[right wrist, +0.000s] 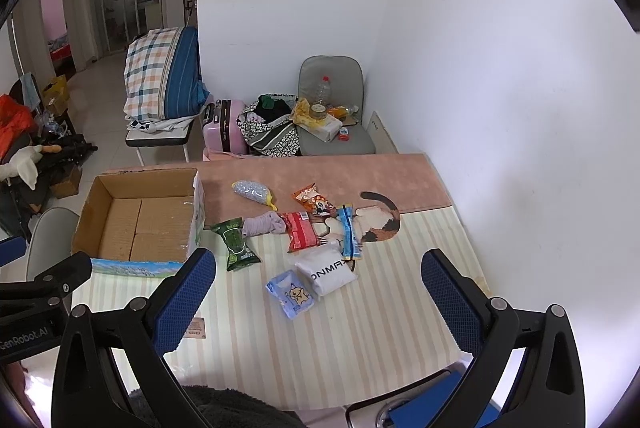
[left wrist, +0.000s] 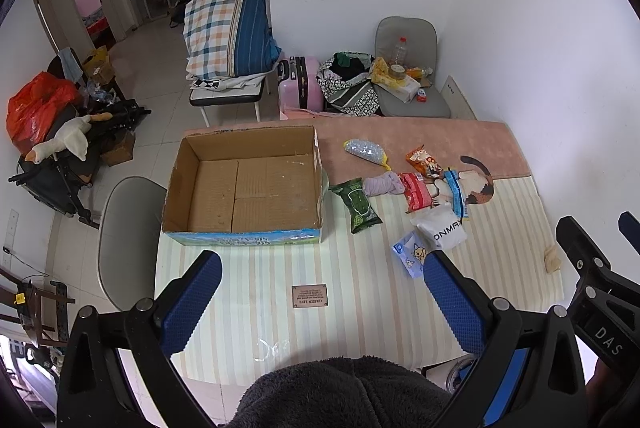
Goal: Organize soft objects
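An open, empty cardboard box (left wrist: 244,187) (right wrist: 140,224) sits on the left of the striped table mat (left wrist: 360,308) (right wrist: 360,328). To its right lie several soft packs: a green pack (left wrist: 357,204) (right wrist: 235,244), a purple cloth (left wrist: 385,185) (right wrist: 264,224), a red pack (left wrist: 416,191) (right wrist: 301,236), an orange snack bag (left wrist: 424,160) (right wrist: 314,202), a speckled pouch (left wrist: 365,150) (right wrist: 253,191), a blue sachet (left wrist: 456,191) (right wrist: 348,232), a white pack (left wrist: 442,232) (right wrist: 328,271) and a light blue tissue pack (left wrist: 411,255) (right wrist: 291,292). My left gripper (left wrist: 322,298) is open and empty above the mat's near part. My right gripper (right wrist: 318,302) is open and empty, near the tissue pack.
A white wall (right wrist: 520,107) runs along the table's right side. A grey chair (left wrist: 128,228) stands left of the table. Behind the table are a chair with clutter (left wrist: 408,83), a pink suitcase (left wrist: 300,83) and a bench with folded bedding (left wrist: 232,31). A brown label (left wrist: 310,296) lies on the mat.
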Demonstrator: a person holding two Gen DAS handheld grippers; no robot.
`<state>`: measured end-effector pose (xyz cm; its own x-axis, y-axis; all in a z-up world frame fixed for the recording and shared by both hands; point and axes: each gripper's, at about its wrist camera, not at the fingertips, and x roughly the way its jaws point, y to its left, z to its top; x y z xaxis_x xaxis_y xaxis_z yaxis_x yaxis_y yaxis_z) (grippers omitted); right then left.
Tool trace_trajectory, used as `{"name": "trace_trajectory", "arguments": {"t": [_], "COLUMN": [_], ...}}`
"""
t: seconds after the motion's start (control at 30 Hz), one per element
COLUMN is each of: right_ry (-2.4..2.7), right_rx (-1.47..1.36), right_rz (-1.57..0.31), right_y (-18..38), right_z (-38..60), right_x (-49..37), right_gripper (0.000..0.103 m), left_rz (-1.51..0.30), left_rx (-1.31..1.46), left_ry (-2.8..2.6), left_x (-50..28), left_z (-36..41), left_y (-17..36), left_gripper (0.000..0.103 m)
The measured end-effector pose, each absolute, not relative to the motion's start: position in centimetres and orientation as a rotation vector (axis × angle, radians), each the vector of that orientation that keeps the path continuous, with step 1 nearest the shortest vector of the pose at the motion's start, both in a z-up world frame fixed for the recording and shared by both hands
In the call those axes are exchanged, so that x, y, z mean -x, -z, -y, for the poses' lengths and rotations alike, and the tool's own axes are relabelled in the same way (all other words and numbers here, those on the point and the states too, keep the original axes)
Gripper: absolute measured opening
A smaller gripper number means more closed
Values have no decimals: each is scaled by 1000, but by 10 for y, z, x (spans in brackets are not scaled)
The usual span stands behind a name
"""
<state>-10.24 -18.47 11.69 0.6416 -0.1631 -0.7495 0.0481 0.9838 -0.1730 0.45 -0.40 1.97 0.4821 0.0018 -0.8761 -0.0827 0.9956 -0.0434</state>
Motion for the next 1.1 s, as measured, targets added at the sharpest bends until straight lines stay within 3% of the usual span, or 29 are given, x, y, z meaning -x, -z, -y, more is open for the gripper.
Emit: {"name": "trace_trajectory", "arguments": {"t": [1.1], "right_ry": [107], "right_rx": [145], "right_rz": [-833], "right_y": [-126], "right_z": [180], "right_x": [105], "right_gripper": [103], "left_rz": [-1044], "left_rx": [88], "left_ry": [-60], "left_x": [3], "left_z": [0], "left_y": [-21], "left_gripper": [103]}}
